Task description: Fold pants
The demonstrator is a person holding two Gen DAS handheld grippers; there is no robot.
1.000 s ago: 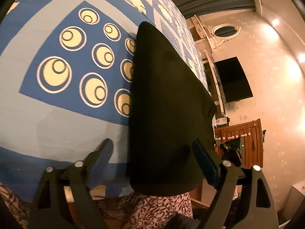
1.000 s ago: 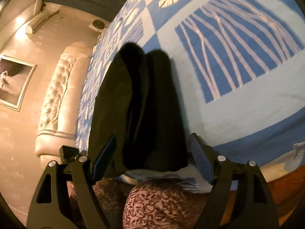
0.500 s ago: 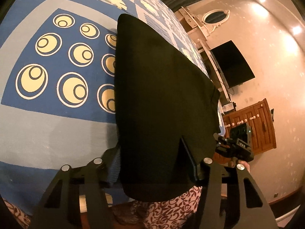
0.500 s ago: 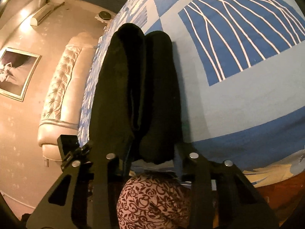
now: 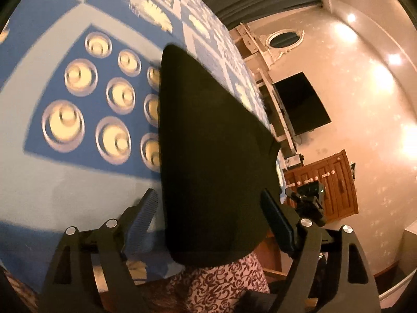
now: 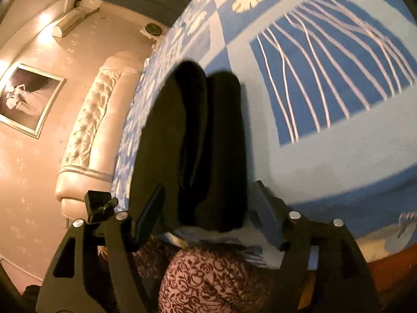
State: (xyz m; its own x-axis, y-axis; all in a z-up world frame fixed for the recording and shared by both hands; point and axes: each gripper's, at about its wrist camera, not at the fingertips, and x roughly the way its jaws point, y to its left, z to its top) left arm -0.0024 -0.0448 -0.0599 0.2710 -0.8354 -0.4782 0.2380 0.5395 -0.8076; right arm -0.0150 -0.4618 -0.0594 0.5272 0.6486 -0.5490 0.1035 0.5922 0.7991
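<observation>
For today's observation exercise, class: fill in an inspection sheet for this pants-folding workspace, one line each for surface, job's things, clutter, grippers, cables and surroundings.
Surface: bed cover, blue patchwork with cream circles and white stripes.
Job's things: black pants lying lengthwise on the cover, near end at the bed's edge; the right wrist view shows them as two long side-by-side folds.
Clutter: nothing seen on the cover besides the pants.
Grippers: left gripper and right gripper both straddle the pants' near end, jaws opening, pads off the cloth.
Cables: a thin wire below the wall screen.
Surroundings: dark screen, wooden cabinet, tufted headboard, framed picture; patterned clothing of the person below.
</observation>
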